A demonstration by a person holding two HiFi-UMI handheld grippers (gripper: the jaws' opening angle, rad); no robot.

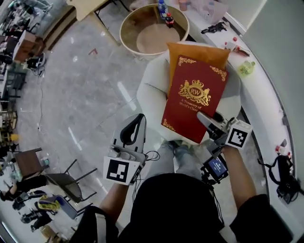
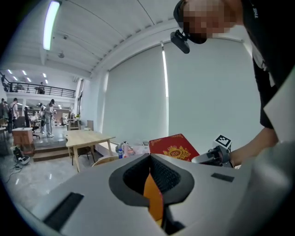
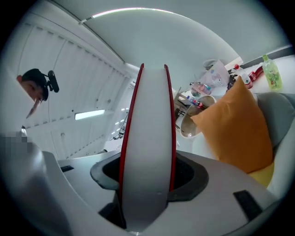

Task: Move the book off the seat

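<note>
In the head view a red hardcover book (image 1: 194,97) with a gold crest hangs tilted above the white seat (image 1: 152,88). An orange cushion (image 1: 199,51) leans at the seat's back. My right gripper (image 1: 209,121) is shut on the book's near lower edge. The right gripper view shows the white page edge of the book (image 3: 147,138) standing upright between the jaws, with the cushion (image 3: 235,124) to its right. My left gripper (image 1: 139,118) is shut and holds nothing, left of the seat. From the left gripper (image 2: 150,159) view the book (image 2: 174,148) shows ahead.
A round wooden tub (image 1: 128,21) with bottles (image 1: 165,14) stands beyond the seat. A curved white counter (image 1: 259,95) with a green bottle (image 1: 246,69) runs along the right. Chairs (image 1: 61,182) stand at lower left. A wooden table (image 2: 87,138) is far off.
</note>
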